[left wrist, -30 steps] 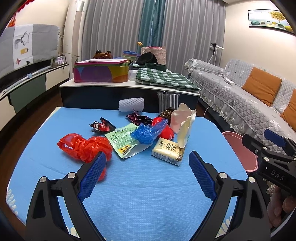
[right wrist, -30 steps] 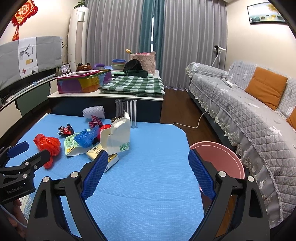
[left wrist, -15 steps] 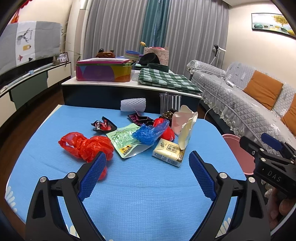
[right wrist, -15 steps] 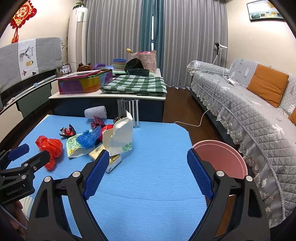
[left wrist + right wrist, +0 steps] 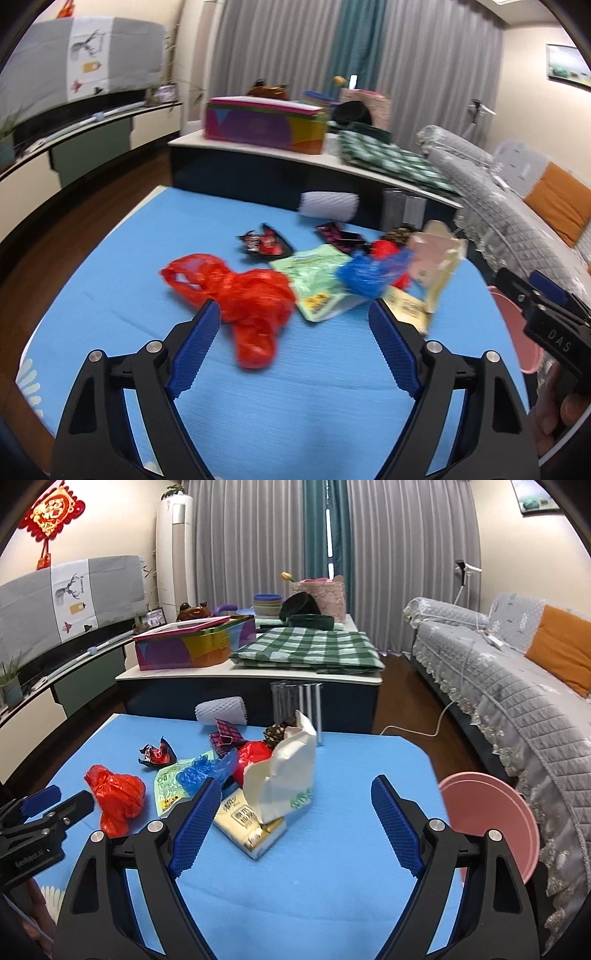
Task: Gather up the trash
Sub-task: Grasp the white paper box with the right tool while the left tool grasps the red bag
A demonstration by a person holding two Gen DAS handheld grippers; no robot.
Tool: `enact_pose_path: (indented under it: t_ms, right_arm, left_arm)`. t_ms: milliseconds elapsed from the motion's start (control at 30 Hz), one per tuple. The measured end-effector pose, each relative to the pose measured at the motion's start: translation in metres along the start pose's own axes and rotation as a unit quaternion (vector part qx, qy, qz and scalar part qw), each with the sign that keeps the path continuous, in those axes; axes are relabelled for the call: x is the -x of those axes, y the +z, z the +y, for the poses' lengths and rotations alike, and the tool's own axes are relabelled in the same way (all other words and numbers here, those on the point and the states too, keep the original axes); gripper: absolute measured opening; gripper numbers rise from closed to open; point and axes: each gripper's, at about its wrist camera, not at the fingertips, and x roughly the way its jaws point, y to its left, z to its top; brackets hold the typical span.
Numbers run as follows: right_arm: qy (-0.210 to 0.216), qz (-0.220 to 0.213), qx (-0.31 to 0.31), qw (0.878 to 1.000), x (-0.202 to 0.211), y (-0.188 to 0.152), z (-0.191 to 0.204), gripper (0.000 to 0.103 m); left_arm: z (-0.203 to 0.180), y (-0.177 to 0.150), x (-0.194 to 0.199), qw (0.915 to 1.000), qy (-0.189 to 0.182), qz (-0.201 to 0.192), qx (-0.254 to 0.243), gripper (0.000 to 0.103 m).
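Observation:
Trash lies in a heap on the blue table (image 5: 110, 288): a red plastic bag (image 5: 240, 295) (image 5: 118, 797), a green wrapper (image 5: 317, 280), a blue bag (image 5: 369, 269) (image 5: 207, 771), an open cream carton (image 5: 288, 771) (image 5: 439, 258), a yellow packet (image 5: 251, 819) and dark wrappers (image 5: 157, 755). My left gripper (image 5: 295, 328) is open and empty, just short of the red bag. My right gripper (image 5: 295, 801) is open and empty, just short of the carton. A pink bin (image 5: 491, 819) stands off the table's right edge.
A white foam roll (image 5: 221, 709) and a clear ribbed cup (image 5: 295, 701) sit at the table's far edge. Behind stands a low counter with a colourful tin (image 5: 192, 646) and a green checked cloth (image 5: 306, 646). A grey sofa (image 5: 517, 686) runs along the right.
The left gripper has swung left and forward toward the red bag; its view is blurred. The right gripper has moved forward toward the carton. Both stay open.

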Motion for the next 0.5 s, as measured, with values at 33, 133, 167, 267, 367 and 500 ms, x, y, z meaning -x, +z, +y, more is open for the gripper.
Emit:
enact_pose_path:
  t_ms: [33,133,167,267,367,500]
  right_arm:
    - [0.002,0.002,0.000,1.000,-0.005,0.000,0.000,0.082]
    - [0.010,0.012,-0.006,1.000,-0.021,0.002,0.001,0.082]
    - [0.015,0.016,-0.009,1.000,-0.026,0.003,0.001,0.082]
    - [0.024,0.023,-0.011,0.999,-0.037,0.005,0.002,0.082]
    - [0.029,0.031,-0.011,0.999,-0.049,0.005,0.006,0.082]
    - [0.028,0.038,-0.011,0.999,-0.059,0.006,0.005,0.082]
  left_arm:
    - [0.006,0.001,-0.004,0.9999,0.008,0.003,0.007,0.080]
    - [0.019,0.001,-0.016,0.9995,0.022,0.014,0.019,0.080]
    - [0.022,0.000,-0.021,0.9993,0.026,0.018,0.020,0.080]
    - [0.026,0.000,-0.035,0.9989,0.031,0.029,0.020,0.080]
    - [0.025,0.000,-0.044,0.9988,0.033,0.034,0.014,0.080]
    - [0.022,0.002,-0.054,0.9986,0.034,0.040,0.008,0.080]
